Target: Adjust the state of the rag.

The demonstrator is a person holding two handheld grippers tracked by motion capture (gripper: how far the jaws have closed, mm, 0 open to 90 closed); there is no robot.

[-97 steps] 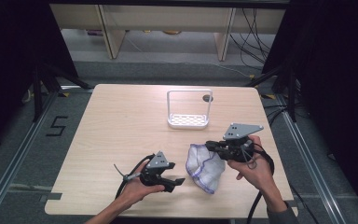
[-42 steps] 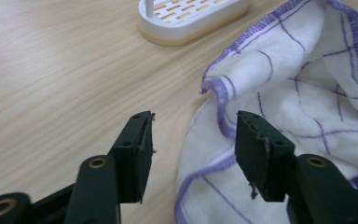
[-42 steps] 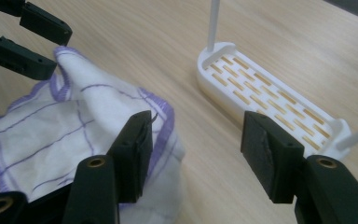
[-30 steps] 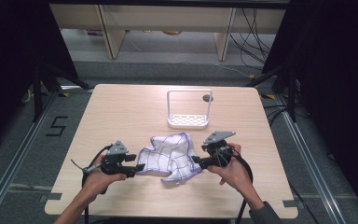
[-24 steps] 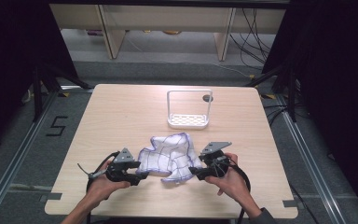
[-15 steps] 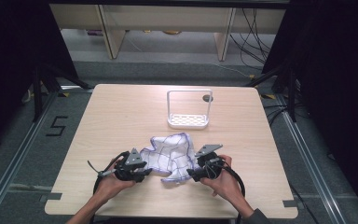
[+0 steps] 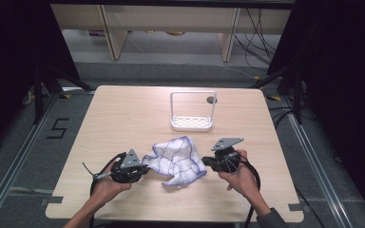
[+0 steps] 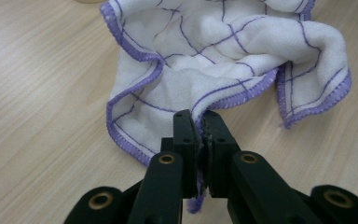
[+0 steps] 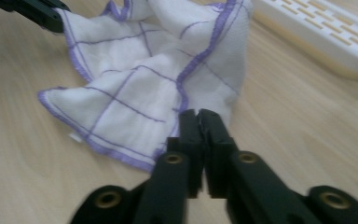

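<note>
The cloth (image 7: 177,160) was a soft white woven towel with thin purple grid lines and a thick purple stitched hem; it lay crumpled in loose folds on the pale wood-grain worktop (image 7: 123,114), near the front edge, between the two hands. Behind it, well apart, stood a white plastic rack (image 7: 192,111) w/ a slotted base and a square frame.

The left hand-held gripper (image 8: 199,133), black w/ brass-coloured pivots, had its jaws pressed together on the purple hem at the cloth's left side; a bit of hem stuck out below the pads. The right hand-held gripper (image 9: 199,122) was also closed, pinching the cloth's right edge where the hem folds over. Both pairs of jaws had just been closing, w/ cloth between them.

Compared to approx. 1 s before: both hands had come inward and nearer to the person, from wide beside the cloth to right at its edges. The cloth kept nearly the same place and crumpled shape. Approx. 3 s before, it was a tighter bundle at the right, under the right hand-held gripper.
</note>
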